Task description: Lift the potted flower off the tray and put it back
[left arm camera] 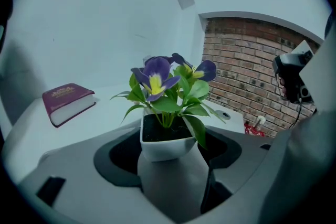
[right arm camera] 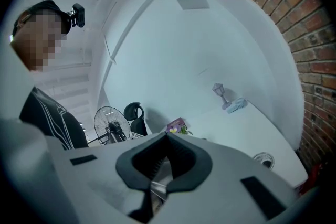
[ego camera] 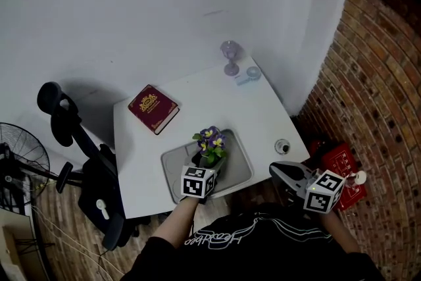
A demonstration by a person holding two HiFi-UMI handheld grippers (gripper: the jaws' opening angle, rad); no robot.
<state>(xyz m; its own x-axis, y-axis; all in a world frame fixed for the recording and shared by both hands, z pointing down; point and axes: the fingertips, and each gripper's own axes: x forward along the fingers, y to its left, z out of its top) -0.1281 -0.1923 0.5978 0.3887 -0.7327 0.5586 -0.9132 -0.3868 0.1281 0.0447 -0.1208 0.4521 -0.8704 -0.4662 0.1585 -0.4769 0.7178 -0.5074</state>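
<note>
The potted flower [ego camera: 210,145], purple blooms in a small white pot, stands over the grey tray [ego camera: 176,168] on the white table. My left gripper [ego camera: 206,171] reaches in from the near side and is shut on the pot. In the left gripper view the pot [left arm camera: 165,141] sits between the two dark pads [left arm camera: 118,160]; whether it rests on the tray or hangs just above it cannot be told. My right gripper [ego camera: 277,168] hovers off the table's near right corner, shut and holding nothing. In its own view the right gripper [right arm camera: 167,138] has its jaws meeting at the tip.
A maroon book [ego camera: 153,108] lies at the table's back left. A purple lamp ornament [ego camera: 230,57] and a pale blue object [ego camera: 248,76] stand at the far corner. A small round thing [ego camera: 282,145] is near the right edge. Office chair [ego camera: 85,161] and fan [ego camera: 20,161] stand left; brick wall [ego camera: 381,76] right.
</note>
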